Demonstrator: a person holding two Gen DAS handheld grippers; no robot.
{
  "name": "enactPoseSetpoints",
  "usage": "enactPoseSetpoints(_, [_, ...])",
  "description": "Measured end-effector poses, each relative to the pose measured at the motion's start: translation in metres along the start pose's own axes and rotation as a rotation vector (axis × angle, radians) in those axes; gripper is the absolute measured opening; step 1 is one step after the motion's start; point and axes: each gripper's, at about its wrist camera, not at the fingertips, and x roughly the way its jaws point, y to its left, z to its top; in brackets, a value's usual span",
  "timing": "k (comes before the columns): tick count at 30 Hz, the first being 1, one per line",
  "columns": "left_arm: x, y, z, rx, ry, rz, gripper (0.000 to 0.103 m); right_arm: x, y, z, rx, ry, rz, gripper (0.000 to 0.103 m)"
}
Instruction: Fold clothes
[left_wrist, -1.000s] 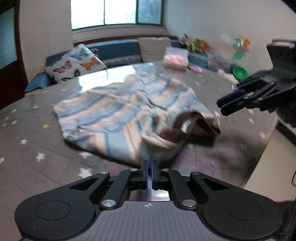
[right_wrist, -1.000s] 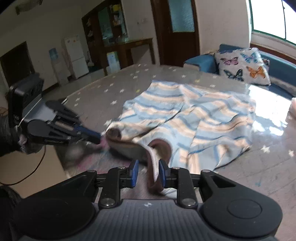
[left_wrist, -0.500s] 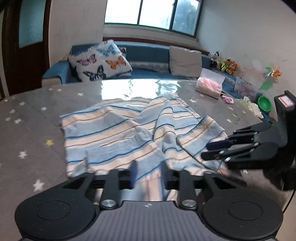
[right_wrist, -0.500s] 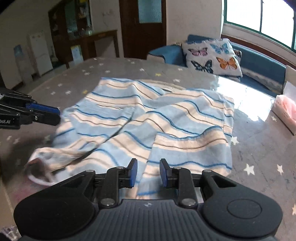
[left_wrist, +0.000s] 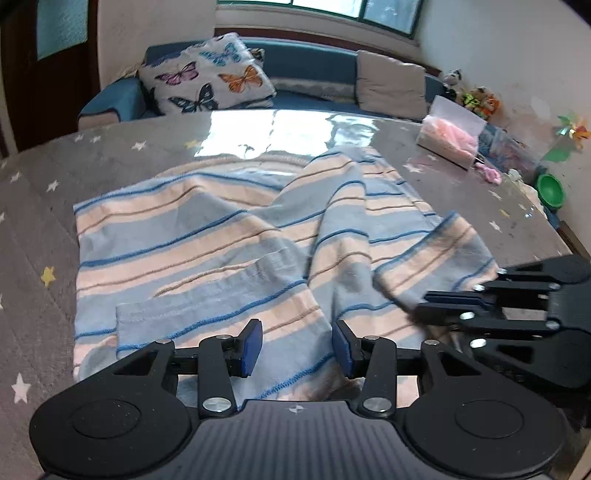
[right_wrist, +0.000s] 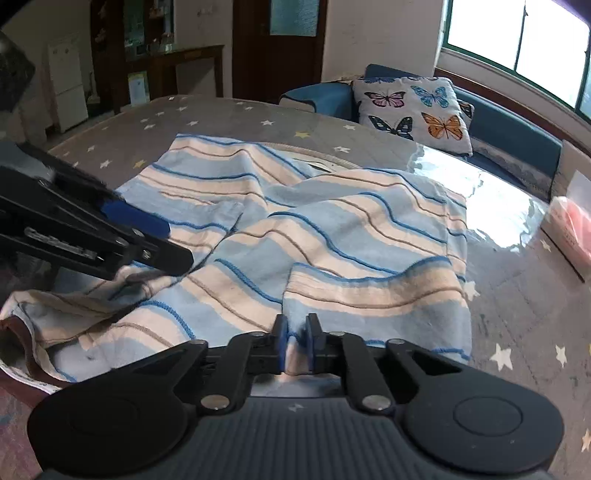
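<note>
A striped garment in pale blue and peach with thin dark-blue lines lies rumpled across the middle of a grey, star-patterned table, its far hem reaching toward the glossy patch near the table's far edge. The left gripper hangs over the garment's near hem with its blue-padded jaws spread wide and nothing between them; cloth shows in the gap beneath. In the left wrist view the right gripper comes in from the right, its tips at a folded flap of the cloth near the table's right edge. In its own view, the right gripper has its jaws drawn close on a fold of the garment's edge, fabric bunched between the pads. A butterfly cushion sits on the blue sofa beyond the far edge, and a clear box of pink items rests at the table's far right corner.
</note>
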Motion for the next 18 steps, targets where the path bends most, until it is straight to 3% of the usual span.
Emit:
enactPoseSetpoints(9, [0.015, -0.005, 0.008, 0.002, 0.005, 0.055, 0.043, -0.024, -0.025, -0.007, 0.080, -0.048, -0.059, 0.003])
enactPoseSetpoints(10, [0.017, -0.007, 0.008, 0.010, 0.004, 0.066, 0.041, -0.030, -0.029, -0.010, 0.096, -0.062, -0.071, 0.003])
enactPoseSetpoints(14, [0.014, -0.003, 0.005, 0.020, -0.015, 0.082, 0.009, -0.051, -0.049, -0.021, 0.151, -0.092, -0.131, 0.003])
enactPoseSetpoints(18, [-0.002, 0.006, 0.001, -0.029, -0.054, 0.085, 0.005, -0.072, -0.075, -0.036, 0.244, -0.112, -0.196, 0.003])
